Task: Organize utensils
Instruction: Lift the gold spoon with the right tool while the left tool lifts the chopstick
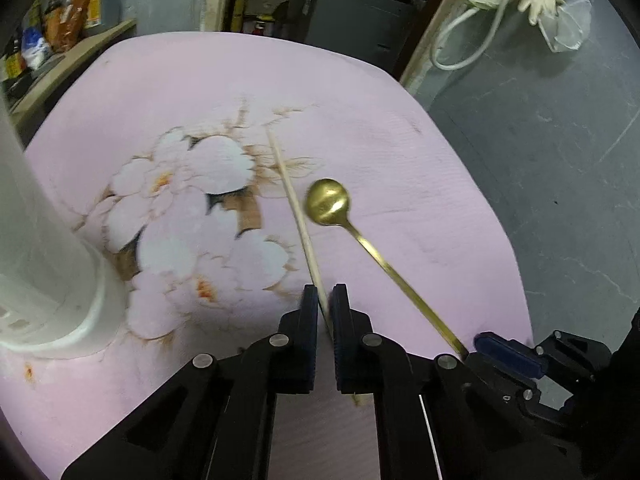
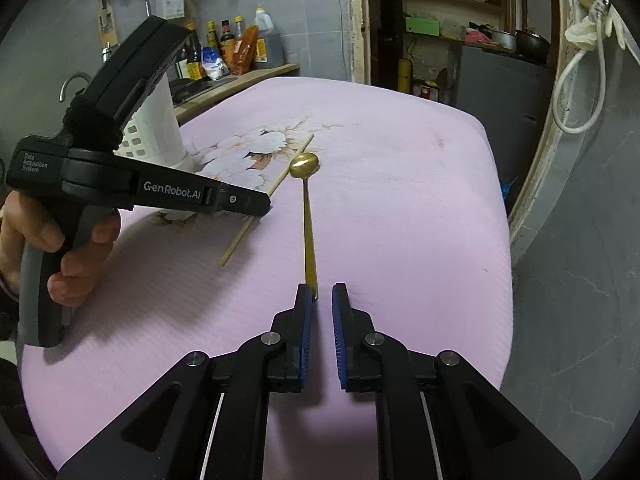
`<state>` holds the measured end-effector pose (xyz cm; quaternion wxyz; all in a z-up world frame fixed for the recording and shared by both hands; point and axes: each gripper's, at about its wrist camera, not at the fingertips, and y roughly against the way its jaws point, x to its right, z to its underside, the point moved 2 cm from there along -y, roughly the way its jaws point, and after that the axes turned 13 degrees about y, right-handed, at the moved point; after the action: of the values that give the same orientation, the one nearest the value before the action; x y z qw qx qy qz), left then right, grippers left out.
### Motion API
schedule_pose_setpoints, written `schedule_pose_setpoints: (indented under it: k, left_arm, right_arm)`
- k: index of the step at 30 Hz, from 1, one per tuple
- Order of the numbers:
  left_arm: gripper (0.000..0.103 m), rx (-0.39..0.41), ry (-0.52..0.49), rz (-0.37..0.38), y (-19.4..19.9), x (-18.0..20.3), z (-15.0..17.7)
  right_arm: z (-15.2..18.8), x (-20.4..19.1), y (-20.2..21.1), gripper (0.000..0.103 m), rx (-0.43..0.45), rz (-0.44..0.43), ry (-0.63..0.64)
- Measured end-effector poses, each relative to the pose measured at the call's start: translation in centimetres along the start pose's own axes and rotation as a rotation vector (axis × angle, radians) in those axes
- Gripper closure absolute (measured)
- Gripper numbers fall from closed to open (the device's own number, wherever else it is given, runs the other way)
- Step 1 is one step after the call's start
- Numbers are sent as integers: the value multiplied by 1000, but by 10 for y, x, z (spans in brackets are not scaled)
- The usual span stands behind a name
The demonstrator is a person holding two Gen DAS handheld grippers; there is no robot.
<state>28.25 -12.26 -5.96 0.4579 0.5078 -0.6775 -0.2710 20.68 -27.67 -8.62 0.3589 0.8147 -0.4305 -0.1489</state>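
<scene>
A wooden chopstick (image 1: 292, 208) lies on the pink flowered tablecloth (image 1: 360, 112). My left gripper (image 1: 324, 300) has its narrowly parted pads on either side of the chopstick's near part; the stick still rests on the cloth. A gold long-handled spoon (image 1: 340, 212) lies to its right, bowl pointing away. In the right wrist view my right gripper (image 2: 322, 298) is slightly open, with the spoon (image 2: 309, 216) handle's end just inside the left pad. The left gripper (image 2: 256, 204) straddles the chopstick (image 2: 240, 240) there. A white perforated holder (image 1: 44, 248) stands at the left.
The holder also shows in the right wrist view (image 2: 156, 128) behind the left gripper. A counter with bottles (image 2: 236, 52) lies beyond the table. The table's right edge (image 2: 504, 216) drops to a grey floor. A hose (image 2: 576, 92) hangs at the right.
</scene>
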Motion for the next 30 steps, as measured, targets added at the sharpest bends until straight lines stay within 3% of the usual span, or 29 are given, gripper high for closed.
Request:
schedule_pose_setpoints:
  k: [4,9,12,18,25,27,30]
  left_arm:
    - [101,23,21,-45,13,-15,8]
    - [101,17,67,-26,31,-36,23]
    - [101,23,67,-27,45,-43,36]
    - [101,26,95,-27,71,-58,54]
    - [97,24,34,-40,79,-57,59]
    - [95,21,12,-58,74,-52,55]
    - [87,20,-22,-74,69,-48,48]
  right_arm:
    - [0,4,1,94,6,-17,-13]
    - [-7,7,-4,90,5,-30,-3]
    - [-13,5,-6,81,3,-41,16]
    - [-26,-1,-17,80,-25,-22,82]
    - [-50,1,-42,76,-89,-27,146]
    - [-61,0,-53,73,-117,-24,175]
    - [-73,0,-65,60,-138,-25,195]
